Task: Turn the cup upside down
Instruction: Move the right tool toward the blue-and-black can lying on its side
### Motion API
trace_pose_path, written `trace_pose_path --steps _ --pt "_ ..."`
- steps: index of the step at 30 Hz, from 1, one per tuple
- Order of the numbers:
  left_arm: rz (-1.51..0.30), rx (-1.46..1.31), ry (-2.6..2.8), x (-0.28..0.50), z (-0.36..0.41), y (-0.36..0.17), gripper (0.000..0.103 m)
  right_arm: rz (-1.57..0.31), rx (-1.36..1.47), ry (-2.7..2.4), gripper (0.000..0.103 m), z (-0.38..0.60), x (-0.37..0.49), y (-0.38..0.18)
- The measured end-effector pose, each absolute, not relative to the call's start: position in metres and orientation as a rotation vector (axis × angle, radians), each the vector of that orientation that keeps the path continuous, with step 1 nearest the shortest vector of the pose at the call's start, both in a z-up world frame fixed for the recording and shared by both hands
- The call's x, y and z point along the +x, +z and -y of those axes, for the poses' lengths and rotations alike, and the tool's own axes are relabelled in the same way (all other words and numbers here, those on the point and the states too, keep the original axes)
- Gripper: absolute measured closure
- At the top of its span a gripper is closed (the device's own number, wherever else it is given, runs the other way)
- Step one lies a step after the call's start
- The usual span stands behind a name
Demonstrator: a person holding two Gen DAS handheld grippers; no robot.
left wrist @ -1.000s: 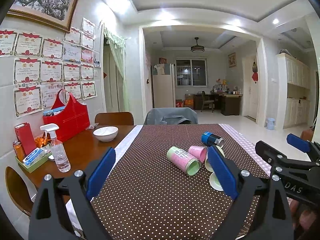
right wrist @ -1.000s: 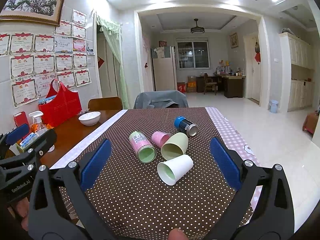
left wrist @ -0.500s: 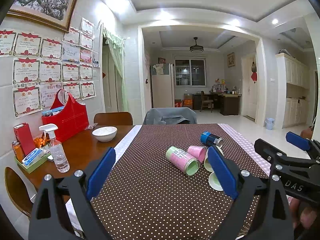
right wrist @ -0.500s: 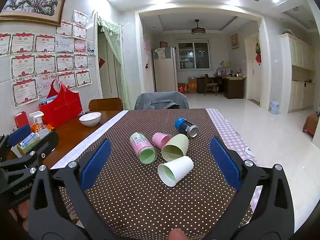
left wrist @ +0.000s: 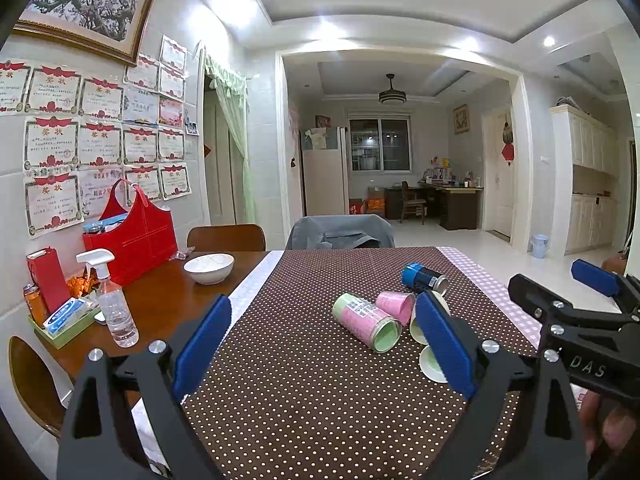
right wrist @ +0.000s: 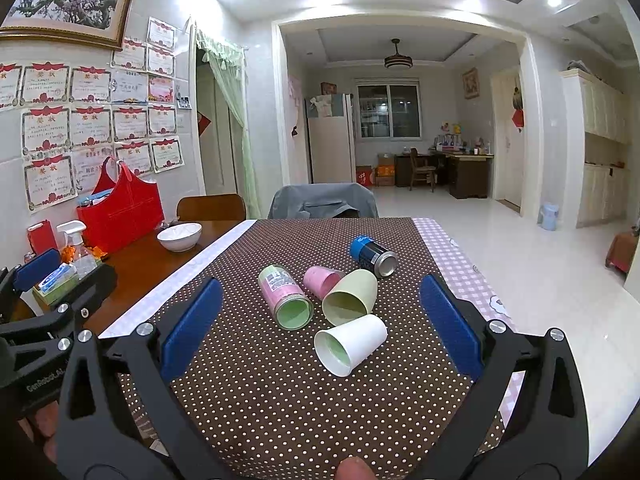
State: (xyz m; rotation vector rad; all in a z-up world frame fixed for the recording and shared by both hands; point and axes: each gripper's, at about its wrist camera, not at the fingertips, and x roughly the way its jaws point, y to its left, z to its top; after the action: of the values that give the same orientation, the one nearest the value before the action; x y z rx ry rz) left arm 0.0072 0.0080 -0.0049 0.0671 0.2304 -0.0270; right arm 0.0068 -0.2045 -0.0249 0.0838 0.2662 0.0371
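Left claw (left wrist: 320,344) spread wide, holding nothing, above the brown white-dotted cloth of the bench (right wrist: 280,400). Left on the bare wood: clear plastic spray bottle (left wrist: 112,300), white ceramic bowl (right wrist: 179,236). Five vessels lie on their sides mid-cloth: pink-and-green labelled cylinder cup (right wrist: 285,296), small pink cup (right wrist: 320,280), pale green plastic cup (right wrist: 352,296), white paper cup (right wrist: 350,344) nearest, mouth toward the camera, touching the pale green one, and a blue metal can (right wrist: 373,256) farthest. Right claw (right wrist: 320,320) likewise wide, holding nothing, short of the white paper cup.
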Motion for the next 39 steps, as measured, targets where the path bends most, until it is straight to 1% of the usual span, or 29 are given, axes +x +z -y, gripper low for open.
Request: trace_pose_path --steps 23,31,39 --pt "-0.255 0.088 -0.022 0.041 -0.003 -0.012 0.011 -0.300 0.049 0.057 0.006 0.202 0.038 -0.029" --pt "-0.319 0.158 -0.039 0.090 0.007 -0.021 0.011 -0.402 0.090 0.056 0.006 0.226 0.086 -0.048" --pt "-0.401 0.269 -0.070 0.167 0.030 -0.030 0.011 -0.543 0.149 0.027 0.006 0.267 0.149 -0.075"
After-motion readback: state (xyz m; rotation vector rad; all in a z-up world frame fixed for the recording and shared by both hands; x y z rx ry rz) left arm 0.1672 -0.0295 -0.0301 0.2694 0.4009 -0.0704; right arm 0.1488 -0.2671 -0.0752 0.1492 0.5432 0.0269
